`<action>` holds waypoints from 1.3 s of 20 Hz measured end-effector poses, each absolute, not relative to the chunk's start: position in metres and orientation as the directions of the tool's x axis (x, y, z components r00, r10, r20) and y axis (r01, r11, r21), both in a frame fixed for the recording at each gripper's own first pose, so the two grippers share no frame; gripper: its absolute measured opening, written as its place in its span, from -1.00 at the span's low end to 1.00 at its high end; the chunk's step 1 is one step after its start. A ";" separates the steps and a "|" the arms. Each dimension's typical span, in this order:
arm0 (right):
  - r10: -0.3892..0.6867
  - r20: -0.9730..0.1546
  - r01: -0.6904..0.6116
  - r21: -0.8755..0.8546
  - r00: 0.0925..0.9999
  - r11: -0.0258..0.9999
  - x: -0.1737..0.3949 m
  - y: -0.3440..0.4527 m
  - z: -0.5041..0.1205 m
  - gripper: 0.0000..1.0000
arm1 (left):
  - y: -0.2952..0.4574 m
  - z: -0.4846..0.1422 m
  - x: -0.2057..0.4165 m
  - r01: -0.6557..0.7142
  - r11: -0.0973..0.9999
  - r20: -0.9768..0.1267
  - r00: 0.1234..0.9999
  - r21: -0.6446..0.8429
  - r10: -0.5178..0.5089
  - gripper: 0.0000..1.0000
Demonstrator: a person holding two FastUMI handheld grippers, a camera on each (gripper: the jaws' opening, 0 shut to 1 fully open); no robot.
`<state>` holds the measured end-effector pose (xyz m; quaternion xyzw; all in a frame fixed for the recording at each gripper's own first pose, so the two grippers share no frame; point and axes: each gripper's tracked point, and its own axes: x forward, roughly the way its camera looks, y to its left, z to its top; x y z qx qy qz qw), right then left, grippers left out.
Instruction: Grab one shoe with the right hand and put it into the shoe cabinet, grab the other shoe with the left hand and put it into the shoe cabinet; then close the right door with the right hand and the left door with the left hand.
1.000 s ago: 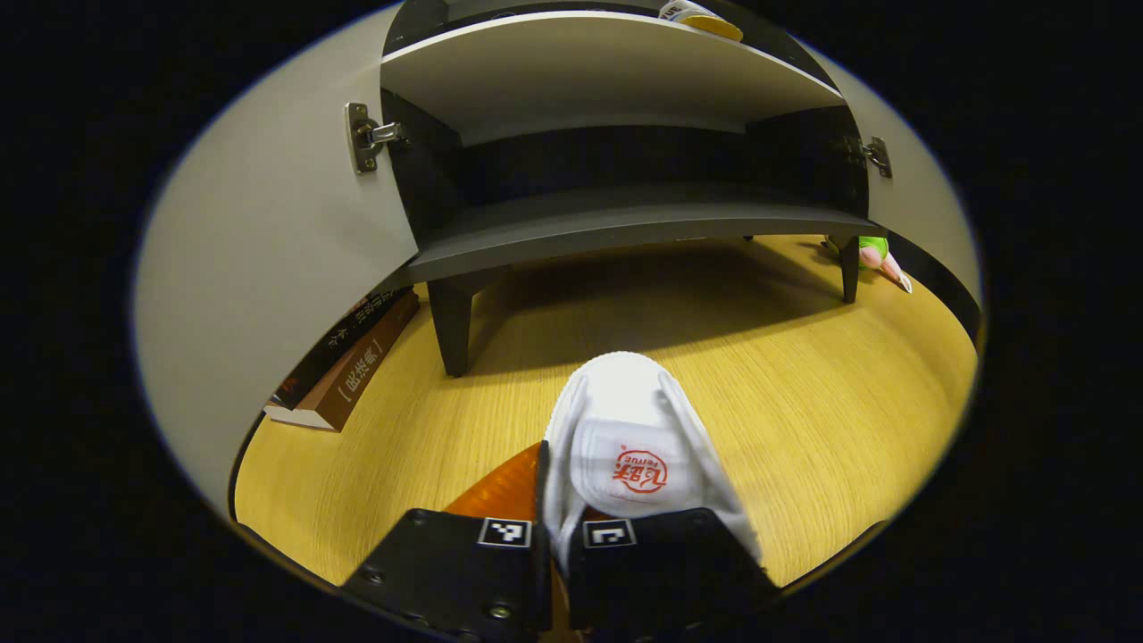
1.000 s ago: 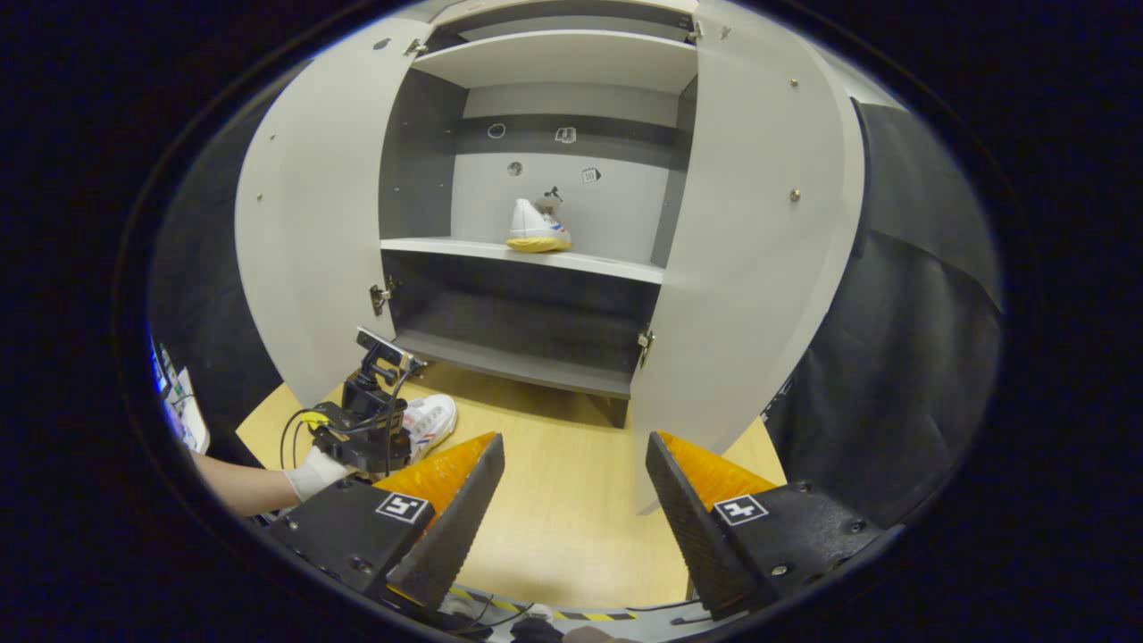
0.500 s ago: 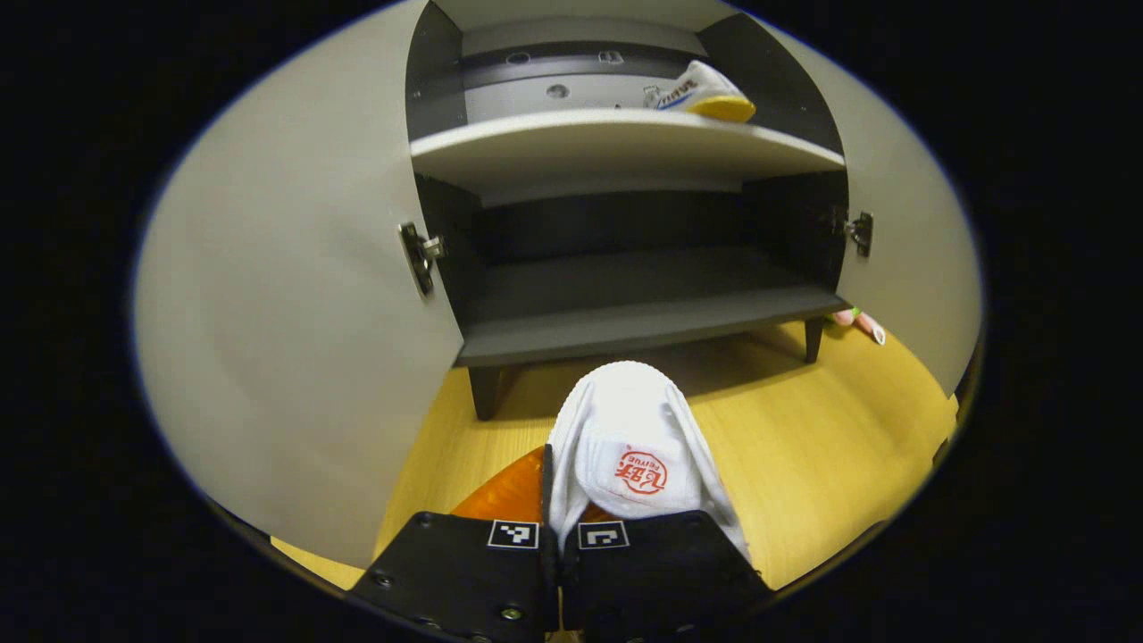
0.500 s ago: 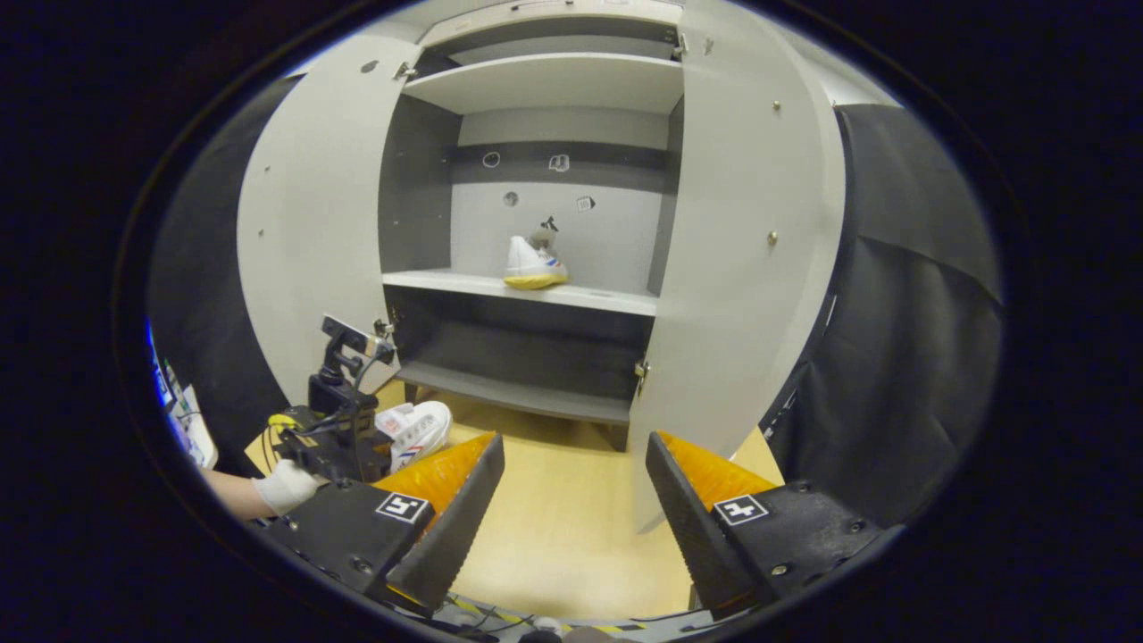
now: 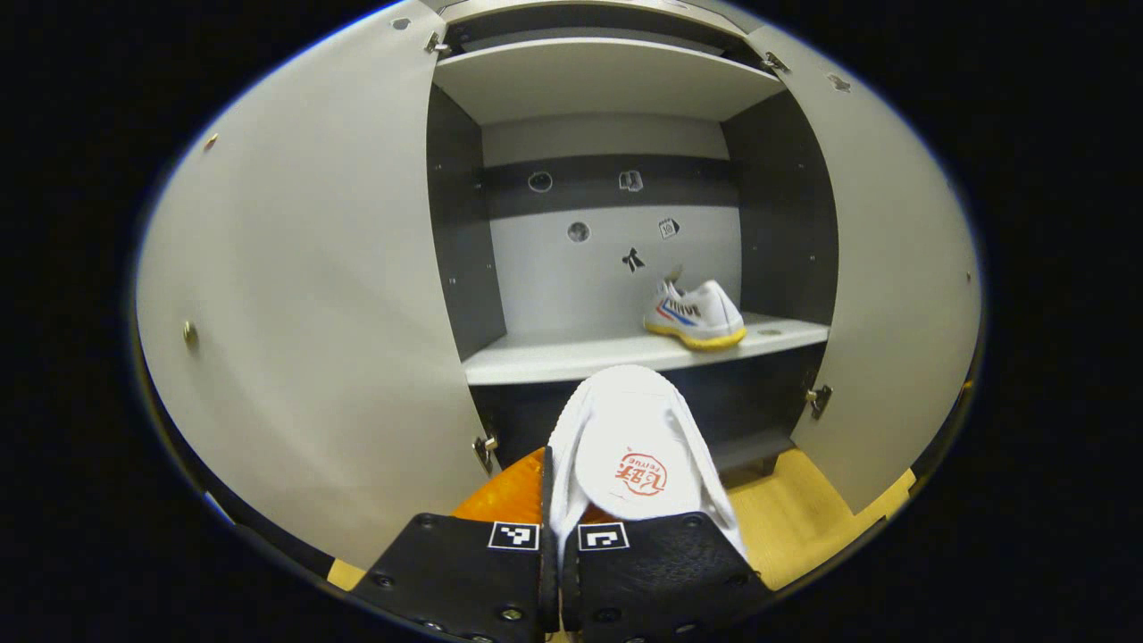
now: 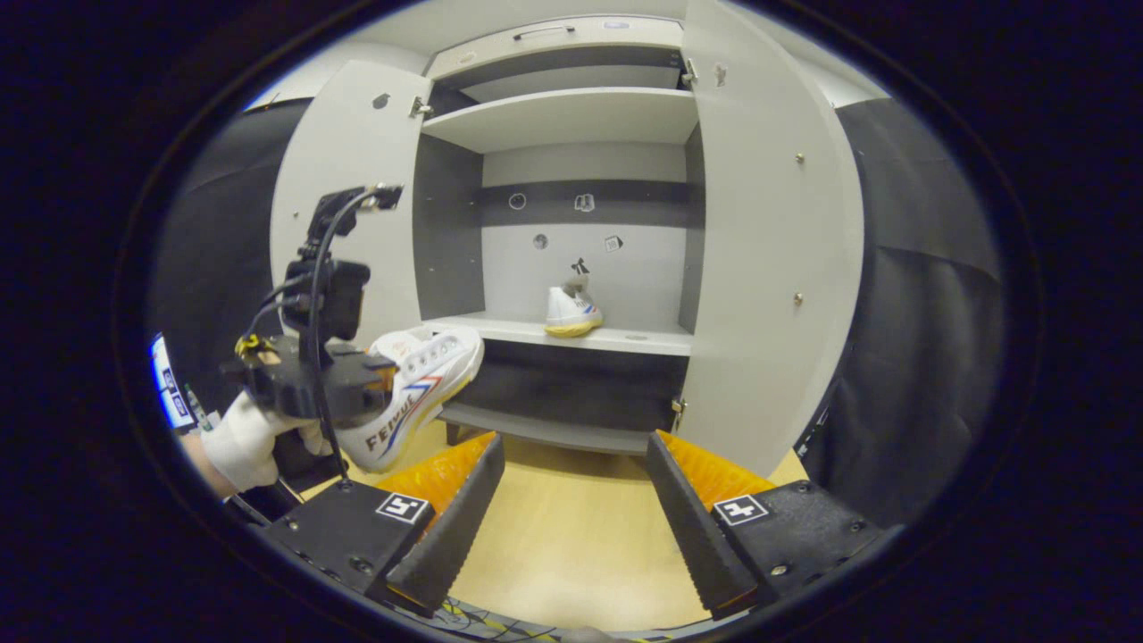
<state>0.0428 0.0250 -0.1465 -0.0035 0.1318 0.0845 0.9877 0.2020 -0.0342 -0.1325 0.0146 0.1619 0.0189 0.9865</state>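
Left gripper view: second shoe is heading for the cabinet shelf.
Left hand-held gripper (image 5: 555,572), at bottom centre, is clamping its fingers on the white shoe (image 5: 629,446) by the heel collar, toe pointing at the middle shelf (image 5: 554,357). First shoe (image 5: 695,314) is already sitting right of centre on that shelf. Next move, by my reading: carrying it forward onto the bare left stretch, then releasing. Right hand-held gripper (image 6: 571,500) is hanging back low in its frame, fingers apart, holding nothing; both doors, left door (image 5: 312,339) and right door (image 6: 768,268), are standing open.
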 end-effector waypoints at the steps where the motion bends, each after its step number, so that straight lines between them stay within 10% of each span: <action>1: 0.175 -0.255 -0.177 0.018 0.951 0.984 0.045 0.029 -0.145 1.00 | -0.034 -0.115 0.216 -0.036 0.998 -0.294 0.955 0.044 0.047 -0.97; 11: 0.201 -0.275 -0.202 0.023 0.940 0.979 0.056 0.037 -0.148 1.00 | -0.029 -0.065 0.350 -0.062 0.997 -0.248 0.966 0.045 0.071 -0.97; 23: 0.134 -0.331 -0.136 0.017 0.934 0.991 0.059 0.006 -0.165 1.00 | -0.038 -0.167 0.429 -0.026 1.000 -0.514 0.857 -0.003 0.021 -0.94; 26: 0.131 -0.319 -0.131 0.024 0.939 0.991 0.059 0.005 -0.160 1.00 | -0.038 -0.165 0.422 -0.024 0.999 -0.524 0.852 -0.033 0.003 -0.46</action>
